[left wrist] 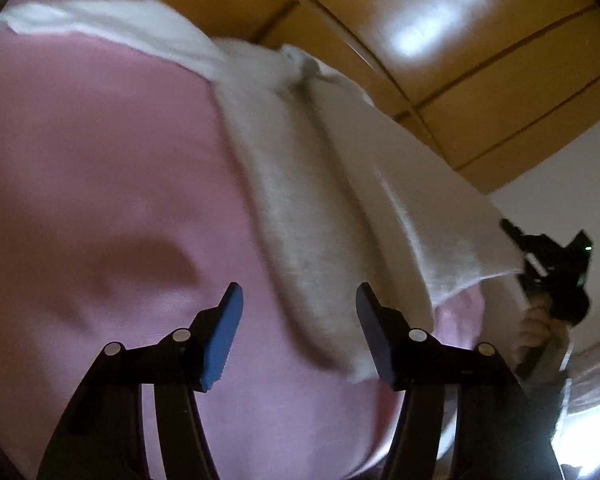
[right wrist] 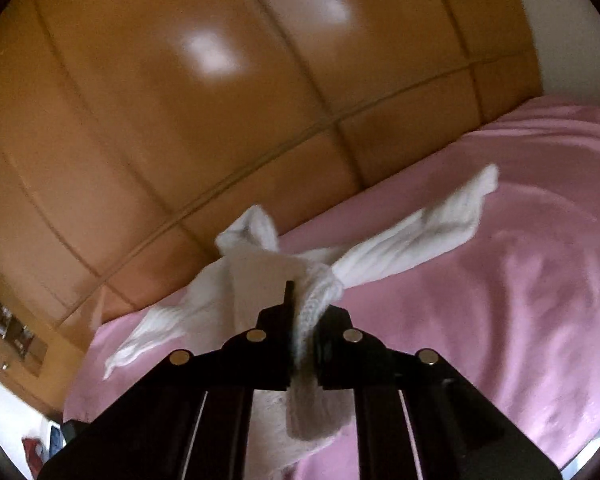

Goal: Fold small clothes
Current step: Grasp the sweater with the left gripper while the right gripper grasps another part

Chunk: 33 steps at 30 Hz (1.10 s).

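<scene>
A white fuzzy knit garment (left wrist: 308, 184) lies across a pink bedsheet (left wrist: 100, 184), its sleeves spread out to both sides. My left gripper (left wrist: 298, 328) is open and empty, hovering over the sheet beside the garment's lower edge. My right gripper (right wrist: 304, 320) is shut on the ribbed hem of the garment (right wrist: 316, 296) and lifts that edge off the bed. The right gripper also shows in the left wrist view (left wrist: 548, 264), holding the raised cloth at the right.
A glossy brown padded headboard (right wrist: 220, 100) runs behind the bed. The pink sheet (right wrist: 500, 300) spreads wide to the right. A white wall (left wrist: 580, 160) lies at the right. Small items sit on a shelf (right wrist: 8, 328) at far left.
</scene>
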Tool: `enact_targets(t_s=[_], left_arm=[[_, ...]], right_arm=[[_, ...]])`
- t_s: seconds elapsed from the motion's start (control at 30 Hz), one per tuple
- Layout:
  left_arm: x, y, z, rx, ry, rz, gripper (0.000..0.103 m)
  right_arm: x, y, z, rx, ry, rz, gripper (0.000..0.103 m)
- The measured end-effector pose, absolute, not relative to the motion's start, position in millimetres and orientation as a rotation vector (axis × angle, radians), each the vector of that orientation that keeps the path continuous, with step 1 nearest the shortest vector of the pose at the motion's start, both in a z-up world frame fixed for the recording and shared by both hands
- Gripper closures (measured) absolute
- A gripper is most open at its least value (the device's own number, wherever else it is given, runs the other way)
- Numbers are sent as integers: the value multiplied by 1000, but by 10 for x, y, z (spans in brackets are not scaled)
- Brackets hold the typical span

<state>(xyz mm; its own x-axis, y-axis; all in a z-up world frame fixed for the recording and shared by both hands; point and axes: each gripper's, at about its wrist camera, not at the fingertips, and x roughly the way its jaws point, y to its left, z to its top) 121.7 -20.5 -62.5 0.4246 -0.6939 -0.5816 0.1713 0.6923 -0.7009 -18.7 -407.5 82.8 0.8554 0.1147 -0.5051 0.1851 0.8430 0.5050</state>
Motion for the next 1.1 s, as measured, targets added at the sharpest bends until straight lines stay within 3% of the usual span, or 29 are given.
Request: enact_targets(t_s=[0.2, 0.23, 0.27, 0.3, 0.6, 0.77, 0.87, 1.1], left_arm=[[1212, -682, -763, -634, 1087, -675, 45], [1186, -736, -735, -624, 1090, -700, 59], [1179, -796, -716, -602, 1101, -722, 91], [1167, -847, -661, -538, 1097, -719, 97], [1045, 87, 342, -500, 860, -656, 98], [729, 810, 744, -552, 812, -625, 99], [487, 1031, 662, -544, 859, -562, 99], [146, 1112, -222, -490, 1108, -374, 99]], right_arm=[[-2, -4103, 764, 563, 573, -58, 96], [-61, -4129, 784, 549, 578, -59, 96], [-82, -4163, 830, 536, 583, -57, 96], [-113, -4152, 866, 526, 585, -55, 96], [-546, -3975, 1341, 470, 522, 55, 97], [-1065, -3744, 1154, 454, 568, 129, 97], [-1349, -3603, 721, 458, 683, 137, 97], [-1648, -3444, -466, 510, 1001, 52, 97]])
